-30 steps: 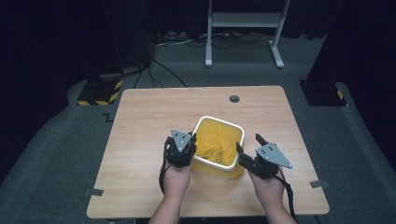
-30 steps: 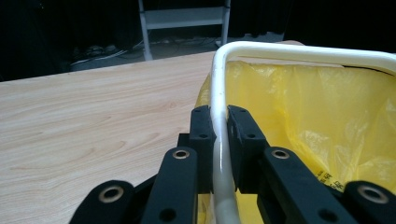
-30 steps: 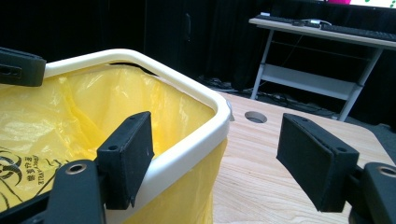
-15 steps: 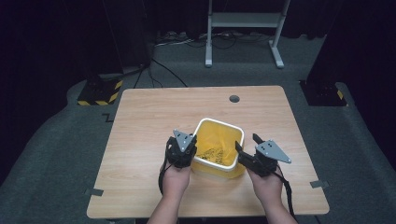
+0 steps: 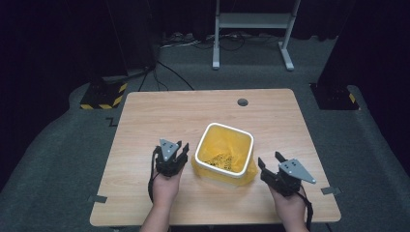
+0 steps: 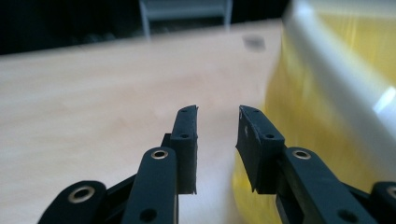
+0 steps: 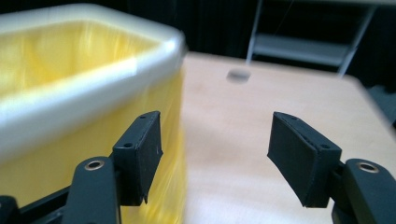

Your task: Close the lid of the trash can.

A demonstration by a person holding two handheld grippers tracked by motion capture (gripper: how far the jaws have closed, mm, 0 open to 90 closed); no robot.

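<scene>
A white-rimmed bin (image 5: 220, 168) lined with a yellow bag stands on the wooden table (image 5: 159, 116), with yellow scraps (image 5: 218, 161) at its bottom. My left gripper (image 5: 173, 146) sits just left of the bin, apart from it. Its jaws have just been opening and nothing is between them. In the left gripper view the left gripper (image 6: 217, 114) is open, with the bag (image 6: 299, 116) to its right. My right gripper (image 5: 270, 159) hovers right of the bin. Its jaws have just been closing slightly but stay open and empty. The right gripper (image 7: 215, 121) has the bin's rim (image 7: 84, 98) at its left.
A round cable hole (image 5: 242, 102) lies in the table's far side. A metal stand (image 5: 251, 24) and a yellow-black striped block (image 5: 101, 94) sit on the floor beyond the table. Bare wood stretches left of and behind the bin.
Both grippers have drawn back from the bin's sides toward the person and sunk lower. The left gripper's jaws have spread wider. The bin now stands free between them.
</scene>
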